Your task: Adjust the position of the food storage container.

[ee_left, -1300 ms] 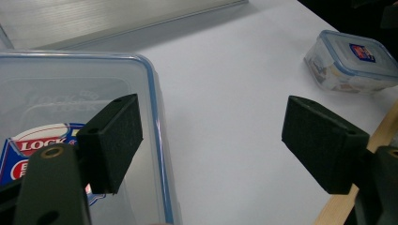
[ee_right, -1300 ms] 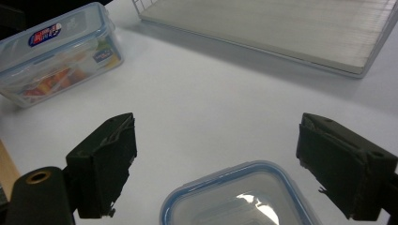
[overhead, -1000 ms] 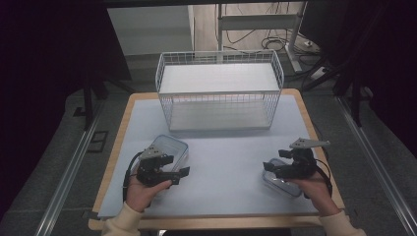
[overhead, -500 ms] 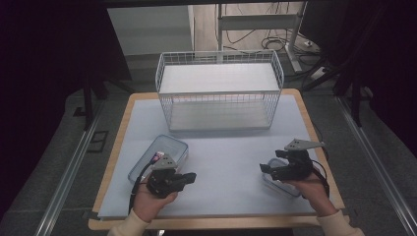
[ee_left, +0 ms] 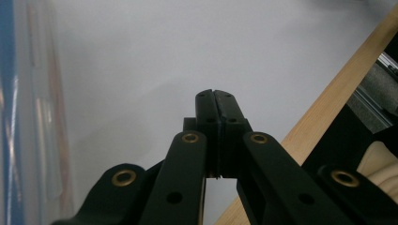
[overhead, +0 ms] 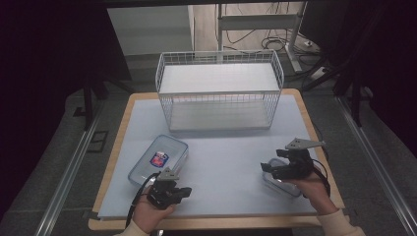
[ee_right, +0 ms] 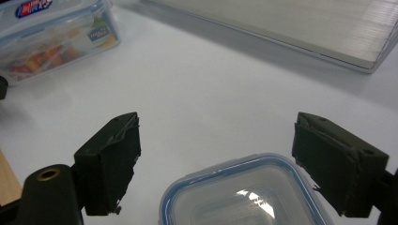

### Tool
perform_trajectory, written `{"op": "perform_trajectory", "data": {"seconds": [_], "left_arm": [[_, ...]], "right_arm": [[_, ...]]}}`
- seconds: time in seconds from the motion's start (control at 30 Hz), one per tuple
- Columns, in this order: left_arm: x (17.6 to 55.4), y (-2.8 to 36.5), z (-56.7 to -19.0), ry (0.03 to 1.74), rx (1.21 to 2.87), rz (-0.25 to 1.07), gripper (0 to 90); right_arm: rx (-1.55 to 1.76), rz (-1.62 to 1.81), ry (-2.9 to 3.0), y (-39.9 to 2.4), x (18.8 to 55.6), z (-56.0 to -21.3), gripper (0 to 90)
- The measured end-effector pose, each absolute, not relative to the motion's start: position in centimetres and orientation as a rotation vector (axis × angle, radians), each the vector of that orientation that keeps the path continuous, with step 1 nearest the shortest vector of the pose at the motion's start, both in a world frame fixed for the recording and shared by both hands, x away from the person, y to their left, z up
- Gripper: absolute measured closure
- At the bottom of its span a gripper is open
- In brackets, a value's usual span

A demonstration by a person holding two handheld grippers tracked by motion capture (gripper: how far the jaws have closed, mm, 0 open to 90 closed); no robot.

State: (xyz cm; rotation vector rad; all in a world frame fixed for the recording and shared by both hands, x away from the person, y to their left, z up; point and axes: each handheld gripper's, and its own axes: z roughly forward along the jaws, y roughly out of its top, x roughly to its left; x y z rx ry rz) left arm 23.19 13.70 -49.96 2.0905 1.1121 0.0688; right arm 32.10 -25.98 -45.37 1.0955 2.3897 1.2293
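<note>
Left claw: the left gripper [overhead: 183, 191] is clenched on nothing, jaws pressed flat together, low over the mat near the table's front edge.
Labelled box: the lidded container [overhead: 158, 160] lies just beyond and to the outer side of that claw; its clear wall [ee_left: 33, 117] runs close beside the closed jaws, apart from them.
Right claw: the right gripper [ee_right: 234, 164] is released, jaws spread wide.
Small box: the blue-rimmed container [ee_right: 244, 194] sits directly beneath and between those spread jaws (no pad touches it).
Basket: the wire basket [overhead: 220, 91] stands well ahead of both claws, at the far side of the mat.
Step in hand, as I judge it: gripping the small box.
Doing it well: lower the right claw squarely, one pad outside each side wall, close gently below the rim, and lift level.
</note>
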Motion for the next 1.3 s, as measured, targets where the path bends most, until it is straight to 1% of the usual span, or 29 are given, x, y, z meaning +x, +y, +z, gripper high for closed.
{"op": "perform_trajectory", "data": {"seconds": [0.07, 0.27, 0.37, 0.53, 0.57, 0.9, 1.0, 1.03, 1.07, 1.1, 1.13, 1.17, 1.3], "left_arm": [[23.3, 14.0, -50.0, 1.124, 2.086, 0.070, 90.0], [23.2, 14.6, -50.3, 1.174, 2.112, 0.145, 90.0], [23.5, 15.3, -50.5, 1.199, 2.087, 0.121, 90.0], [23.8, 16.1, -50.6, 1.231, 2.072, 0.135, 90.0], [23.8, 16.6, -50.6, 1.234, 2.045, 0.105, 90.0], [23.7, 17.6, -50.4, 1.259, 2.073, 0.137, 90.0], [23.6, 18.7, -50.4, 1.276, 2.067, 0.129, 90.0], [23.4, 19.6, -50.4, 1.293, 2.055, 0.129, 90.0], [23.4, 19.6, -50.4, 1.293, 2.055, 0.129, 90.0], [23.3, 20.5, -50.5, 1.317, 2.048, 0.138, 90.0], [23.3, 20.5, -50.5, 1.317, 2.048, 0.138, 90.0], [23.2, 21.4, -50.7, 1.342, 2.044, 0.154, 90.0], [23.2, 23.0, -50.8, 1.382, 2.027, 0.177, 90.0]], "right_arm": [[1.115, 1.261, 2.387, -26.1, 32.2, -45.2, 15.7], [1.120, 1.271, 2.374, -26.2, 32.4, -45.1, 15.8], [1.110, 1.275, 2.376, -26.0, 32.4, -44.9, 15.8], [1.113, 1.276, 2.376, -26.0, 32.5, -44.9, 15.8], [1.116, 1.277, 2.375, -26.0, 32.6, -44.9, 15.8], [1.113, 1.275, 2.372, -25.9, 32.7, -44.9, 15.8], [1.123, 1.271, 2.372, -25.9, 32.7, -44.9, 15.8], [1.126, 1.277, 2.369, -26.0, 32.7, -44.9, 15.8], [1.126, 1.277, 2.369, -26.0, 32.7, -44.9, 15.8], [1.128, 1.292, 2.374, -26.0, 32.7, -44.9, 15.8], [1.128, 1.292, 2.374, -26.0, 32.7, -44.9, 15.8], [1.136, 1.311, 2.381, -26.0, 32.7, -44.9, 15.8], [1.137, 1.301, 2.379, -25.9, 32.7, -45.0, 15.8]]}}
